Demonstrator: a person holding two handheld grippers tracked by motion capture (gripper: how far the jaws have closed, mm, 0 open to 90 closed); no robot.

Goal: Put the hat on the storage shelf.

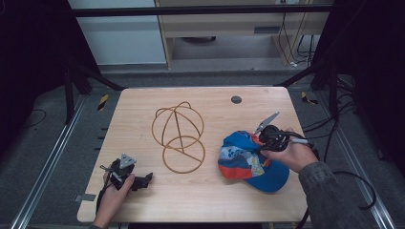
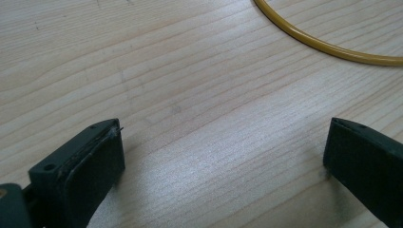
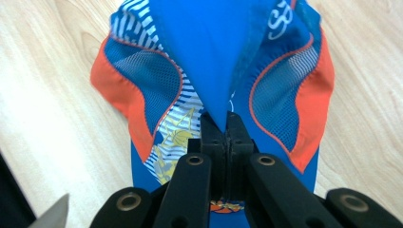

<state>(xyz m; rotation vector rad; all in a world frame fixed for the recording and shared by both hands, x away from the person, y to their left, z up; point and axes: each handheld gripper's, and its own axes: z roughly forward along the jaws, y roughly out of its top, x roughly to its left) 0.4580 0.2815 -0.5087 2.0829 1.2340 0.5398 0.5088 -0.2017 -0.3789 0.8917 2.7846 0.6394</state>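
Count's easy: one blue-and-orange cap on the right, one wire hoop stand mid-table, and two handheld grippers, left and right.

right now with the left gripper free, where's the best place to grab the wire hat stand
Probably the base ring of the wire stand, on its near-left arc, coming from the open left gripper side. That thin hoop lies flat on the table just ahead of the jaws, with bare wood around it.

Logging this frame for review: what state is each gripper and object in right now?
Left gripper: open, low over bare table, holding nothing.
Right gripper: shut on a fold of the cap.
Cap: on the table, crown pinched.
Wire frame: standing on the table, untouched.
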